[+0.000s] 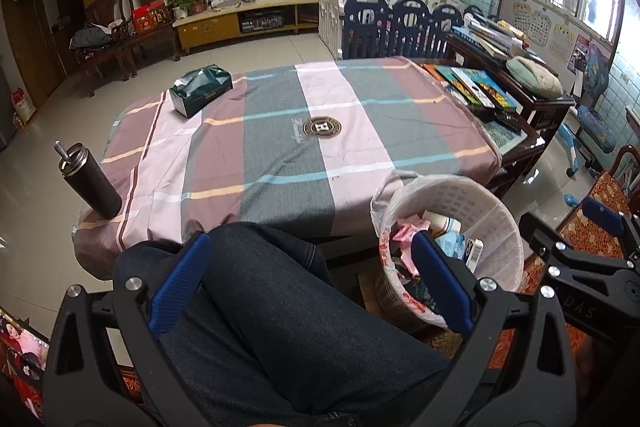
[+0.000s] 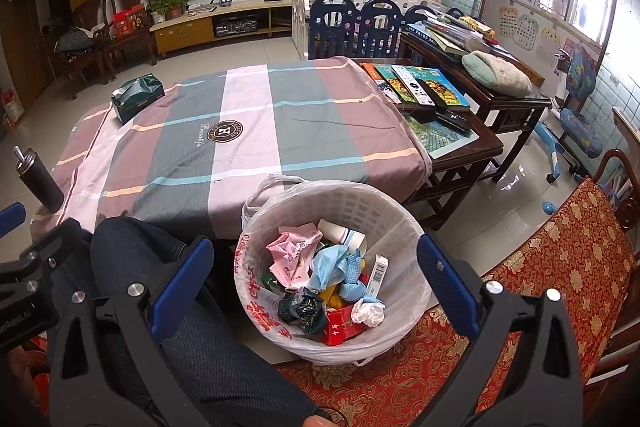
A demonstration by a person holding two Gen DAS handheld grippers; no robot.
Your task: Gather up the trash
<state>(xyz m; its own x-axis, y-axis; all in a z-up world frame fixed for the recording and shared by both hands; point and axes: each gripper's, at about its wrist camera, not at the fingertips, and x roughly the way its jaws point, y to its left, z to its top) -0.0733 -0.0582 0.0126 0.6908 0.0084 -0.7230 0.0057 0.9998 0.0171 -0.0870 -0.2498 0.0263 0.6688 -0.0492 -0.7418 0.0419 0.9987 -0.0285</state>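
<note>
Both grippers were held wide and empty: the right gripper (image 2: 312,267) was poised over the bin (image 2: 404,227), seemingly after a drop or for aiming, and the left gripper (image 1: 308,279) was parked above a knee (image 1: 256,267). The trash (image 2: 320,279) lay heaped inside the lined bin, set beside the table (image 2: 248,131), within reach. On the cloth only a tissue box (image 1: 200,89) and a flask (image 1: 90,183) were seen, suggesting collection was near done.
</note>
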